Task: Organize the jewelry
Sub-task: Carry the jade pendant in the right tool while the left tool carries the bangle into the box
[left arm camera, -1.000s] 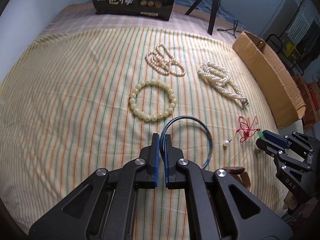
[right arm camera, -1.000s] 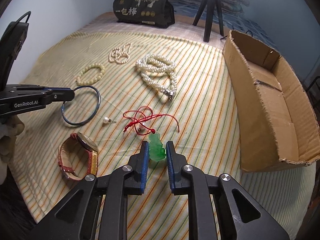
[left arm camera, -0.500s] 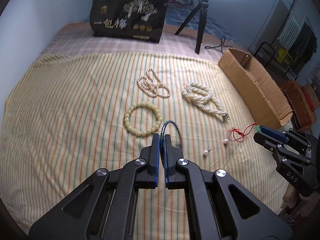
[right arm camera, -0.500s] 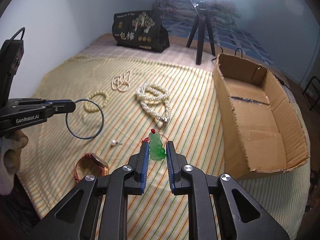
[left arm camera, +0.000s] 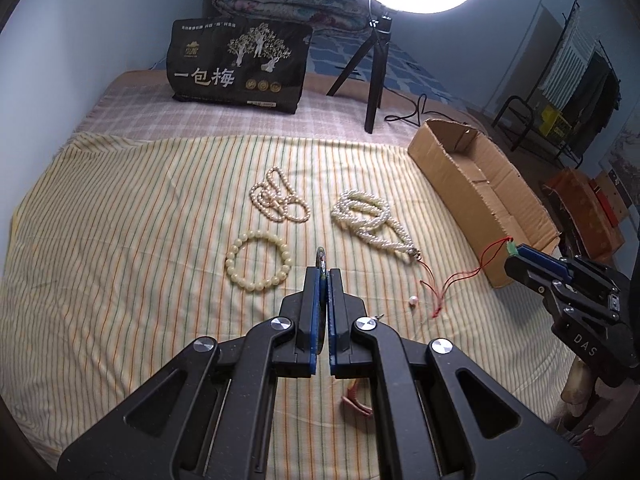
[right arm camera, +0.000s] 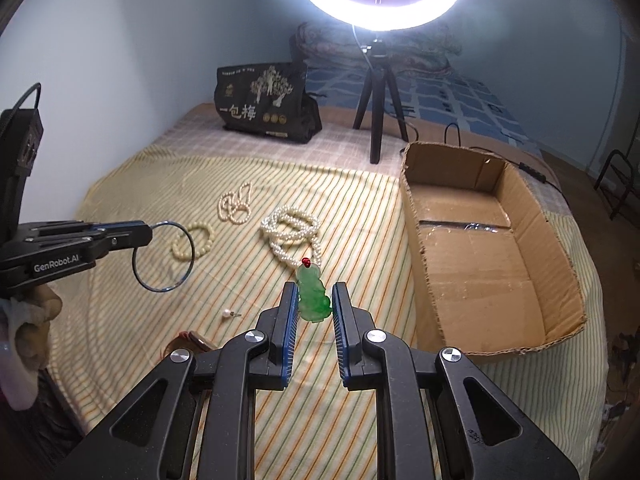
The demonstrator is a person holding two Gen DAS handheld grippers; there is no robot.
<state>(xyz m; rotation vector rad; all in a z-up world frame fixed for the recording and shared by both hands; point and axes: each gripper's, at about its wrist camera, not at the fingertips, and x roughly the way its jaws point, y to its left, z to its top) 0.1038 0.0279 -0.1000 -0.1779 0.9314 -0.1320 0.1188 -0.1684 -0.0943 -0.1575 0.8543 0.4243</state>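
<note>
My left gripper (left arm camera: 322,274) is shut on a thin blue bangle (right arm camera: 164,256), held above the striped cloth; the bangle shows edge-on (left arm camera: 320,258) in the left wrist view. My right gripper (right arm camera: 315,300) is shut on a green jade pendant (right arm camera: 314,296), lifted, its red cord (left arm camera: 460,276) hanging down to the cloth. On the cloth lie a cream bead bracelet (left arm camera: 257,260), a small pearl strand (left arm camera: 278,200), a thick pearl necklace (left arm camera: 372,218) and a pearl earring (right arm camera: 229,313). The open cardboard box (right arm camera: 492,264) stands at the right.
A watch with a red strap (right arm camera: 192,340) lies near the front edge. A black bag (left arm camera: 240,66) and a ring light on a tripod (left arm camera: 376,68) stand at the back. A cable (right arm camera: 532,168) runs behind the box.
Both grippers have risen higher above the cloth with the bangle and the pendant. The pendant's cord now hangs stretched, partly off the cloth.
</note>
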